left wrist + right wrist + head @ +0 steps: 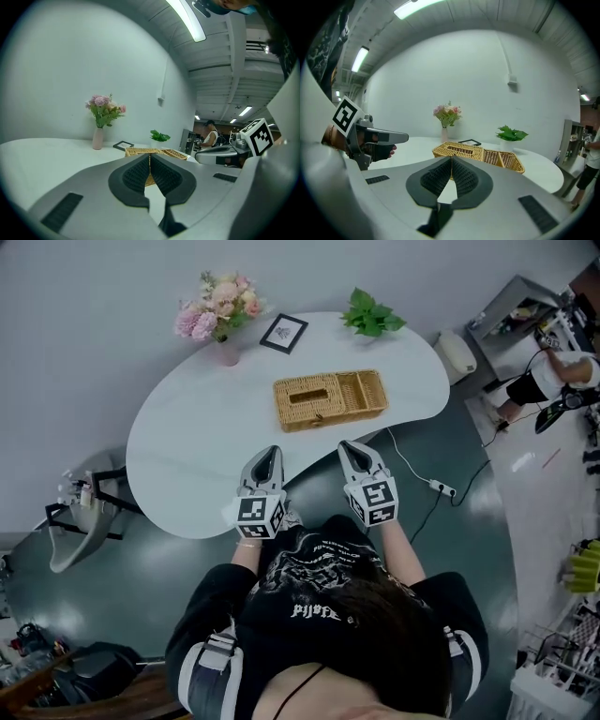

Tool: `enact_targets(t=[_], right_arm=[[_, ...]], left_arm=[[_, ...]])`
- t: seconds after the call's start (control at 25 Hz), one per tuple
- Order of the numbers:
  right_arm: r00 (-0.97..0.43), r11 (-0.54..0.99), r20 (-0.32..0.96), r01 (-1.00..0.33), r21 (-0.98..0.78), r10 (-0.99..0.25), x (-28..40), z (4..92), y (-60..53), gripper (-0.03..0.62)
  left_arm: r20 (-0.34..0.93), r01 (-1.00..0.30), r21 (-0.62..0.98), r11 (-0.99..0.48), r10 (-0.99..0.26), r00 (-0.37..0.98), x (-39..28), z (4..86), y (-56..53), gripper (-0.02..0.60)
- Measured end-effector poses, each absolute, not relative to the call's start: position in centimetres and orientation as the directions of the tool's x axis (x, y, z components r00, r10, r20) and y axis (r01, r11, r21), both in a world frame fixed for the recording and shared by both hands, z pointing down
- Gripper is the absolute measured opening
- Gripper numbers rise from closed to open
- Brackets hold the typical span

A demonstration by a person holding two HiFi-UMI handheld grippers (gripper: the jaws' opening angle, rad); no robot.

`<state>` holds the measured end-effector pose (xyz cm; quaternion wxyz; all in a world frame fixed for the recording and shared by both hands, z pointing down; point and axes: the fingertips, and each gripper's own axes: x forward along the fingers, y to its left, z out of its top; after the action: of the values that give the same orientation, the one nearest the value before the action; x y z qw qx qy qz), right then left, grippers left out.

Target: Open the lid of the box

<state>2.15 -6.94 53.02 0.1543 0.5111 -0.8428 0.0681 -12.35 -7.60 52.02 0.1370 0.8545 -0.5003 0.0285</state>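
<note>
**At the near edge of the desk, both grippers shut and empty, the wicker box untouched**

On the white desk [187,456], the wicker box [330,397] is set near the middle, well apart from both grippers. Its left part is covered by a woven lid [307,393] with a slot in it, and two open compartments are seen at its right end. The lid is judged to be down, so the task is not yet begun.

The left gripper [269,452] and the right gripper [349,447] are held side by side over the near edge, pointed towards the box. In each gripper view the jaws are seen pressed together at the tips, with nothing between them.

Several risks can be expected from here. The jaws must be parted before the lid is reached, or the box will only be pushed. The box looks light and the desk smooth, so the whole box may be slid or lifted if the lid is pulled while the body is not steadied. If it is shoved far, the picture frame [283,333] or the pink vase of flowers [217,320] beyond it could be struck. The lid offers little to grip except its edge or slot, so a shallow pinch may slip off the weave. Whether the lid is hinged cannot be told, so a pull in the wrong direction is possible.
</note>
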Motion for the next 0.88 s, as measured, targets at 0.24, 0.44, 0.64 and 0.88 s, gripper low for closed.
enact_targets(t=[0.24,0.44,0.64,0.88], right_arm=[[-0.445,0.498,0.374,-0.866,0.053,-0.814,1.1,54.3,-6.9,0.028],[-0.471,0.532,0.392,-0.845,0.057,-0.790,1.4,54.6,-8.4,0.028],[-0.511,0.589,0.403,-0.803,0.092,-0.760,1.4,54.1,-11.1,0.031],[-0.593,0.739,0.492,-0.652,0.171,-0.638,0.5,54.6,-13.0,0.064]], left_arm=[[0.199,-0.857,0.226,-0.463,-0.839,0.506,-12.5,52.8,-8.6,0.025],[0.214,-0.865,0.226,-0.448,-0.844,0.492,-12.2,53.0,-9.4,0.025],[0.229,-0.892,0.224,-0.394,-0.868,0.441,-12.6,53.3,-11.2,0.025],[0.243,-0.922,0.208,-0.327,-0.896,0.372,-12.9,53.2,-13.8,0.025]])
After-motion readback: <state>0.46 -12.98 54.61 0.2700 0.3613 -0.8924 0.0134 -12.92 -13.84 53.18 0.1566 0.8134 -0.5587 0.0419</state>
